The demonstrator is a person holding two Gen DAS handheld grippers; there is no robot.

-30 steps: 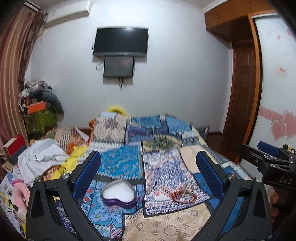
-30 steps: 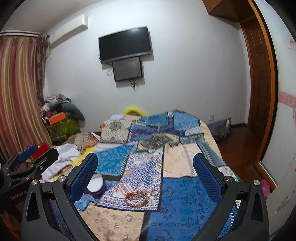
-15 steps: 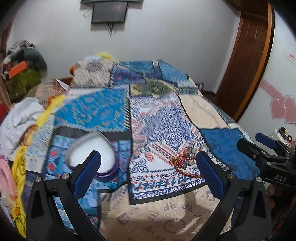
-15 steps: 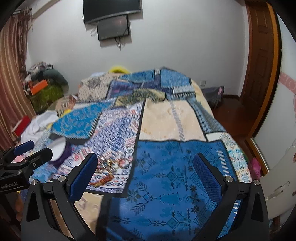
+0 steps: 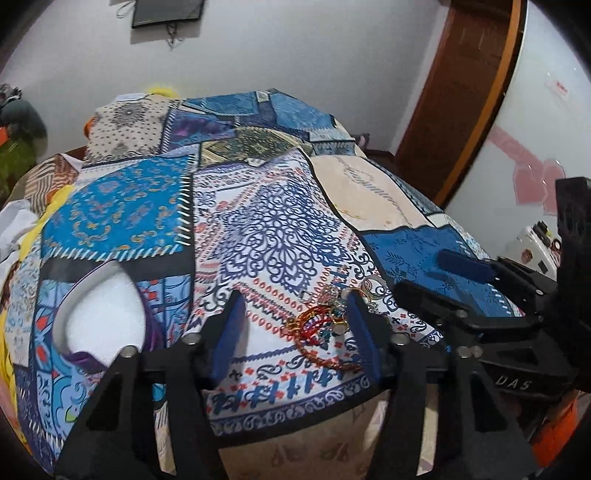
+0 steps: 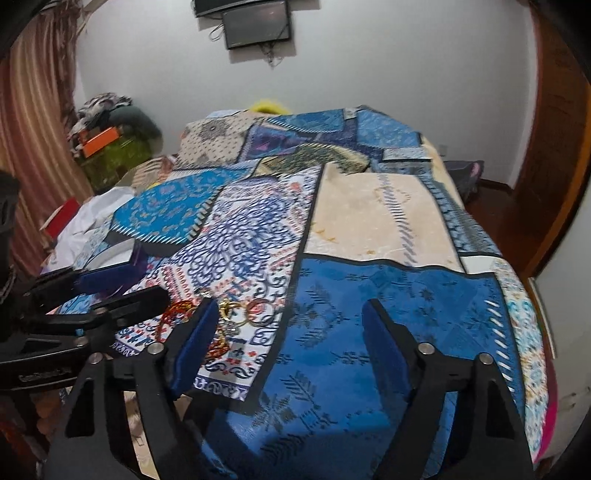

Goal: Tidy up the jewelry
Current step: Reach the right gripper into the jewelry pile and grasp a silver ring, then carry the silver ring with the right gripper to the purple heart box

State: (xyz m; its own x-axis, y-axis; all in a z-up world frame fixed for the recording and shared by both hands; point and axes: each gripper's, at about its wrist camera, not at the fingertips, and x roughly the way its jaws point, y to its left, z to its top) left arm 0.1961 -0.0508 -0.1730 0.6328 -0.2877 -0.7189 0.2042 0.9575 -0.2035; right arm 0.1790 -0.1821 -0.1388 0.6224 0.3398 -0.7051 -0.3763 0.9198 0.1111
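From the left wrist, the left gripper (image 5: 295,325) hangs with jaws parted over the bed (image 5: 258,206); the jewelry pile (image 5: 328,317) lies at its 3 o'clock, the heart-shaped box (image 5: 99,317) at 9.

From the right wrist, the right gripper (image 6: 291,347) is spread wide, the jewelry pile (image 6: 236,314) at 9 o'clock.

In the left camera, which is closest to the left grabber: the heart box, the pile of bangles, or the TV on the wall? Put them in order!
From the left hand-held gripper, nearest first:
1. Pile of bangles and rings: on the bedspread, right between its fingers, toward the right finger.
2. Heart-shaped box: on the bed, off to the left.
3. TV: far away, high on the back wall.
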